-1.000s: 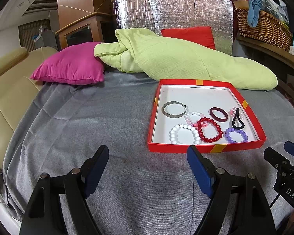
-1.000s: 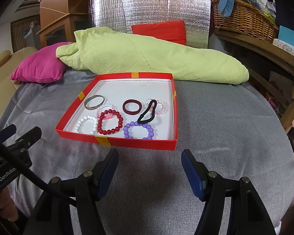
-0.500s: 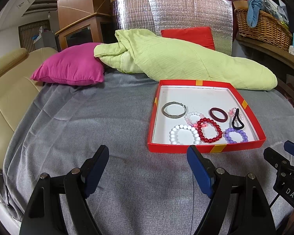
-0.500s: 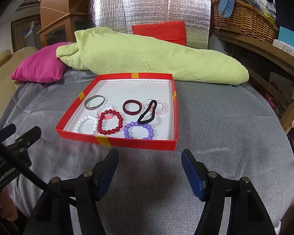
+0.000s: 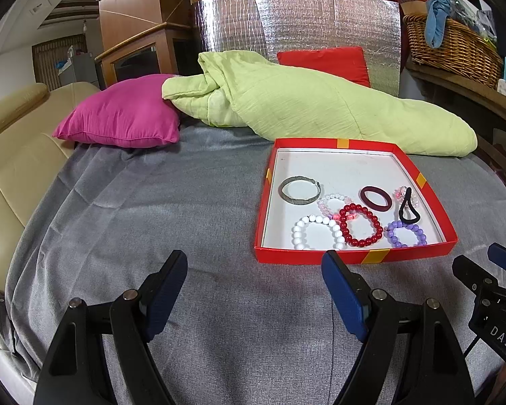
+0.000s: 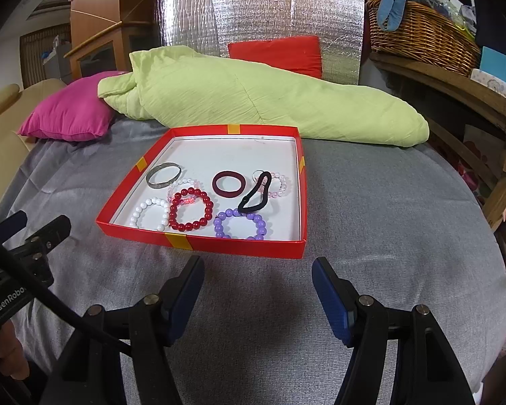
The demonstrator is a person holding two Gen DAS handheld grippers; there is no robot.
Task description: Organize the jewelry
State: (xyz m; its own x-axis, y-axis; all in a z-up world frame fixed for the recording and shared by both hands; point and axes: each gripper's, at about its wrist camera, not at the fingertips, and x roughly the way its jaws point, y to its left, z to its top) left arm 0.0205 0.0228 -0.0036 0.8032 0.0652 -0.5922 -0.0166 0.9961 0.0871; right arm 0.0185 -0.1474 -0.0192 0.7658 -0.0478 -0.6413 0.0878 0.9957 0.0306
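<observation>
While both tools [image 5: 254, 270] [image 6: 258, 275] gape empty short of red tray [image 6: 199, 241], red bead bracelet [image 6: 190, 208] looks light, slippery; pinch one side.

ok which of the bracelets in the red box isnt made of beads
The grey metal bangle, at the box's far left: a plain solid band, while the white, red, purple and pink ones are strings of round beads.

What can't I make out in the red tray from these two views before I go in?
- White bead bracelet: its near beads sit behind the red tray front wall, left wrist view.
- Purple bead bracelet: near edge likewise cut by the wall, right wrist view.
- Pale pink bracelet: partly under the black hair tie.
</observation>
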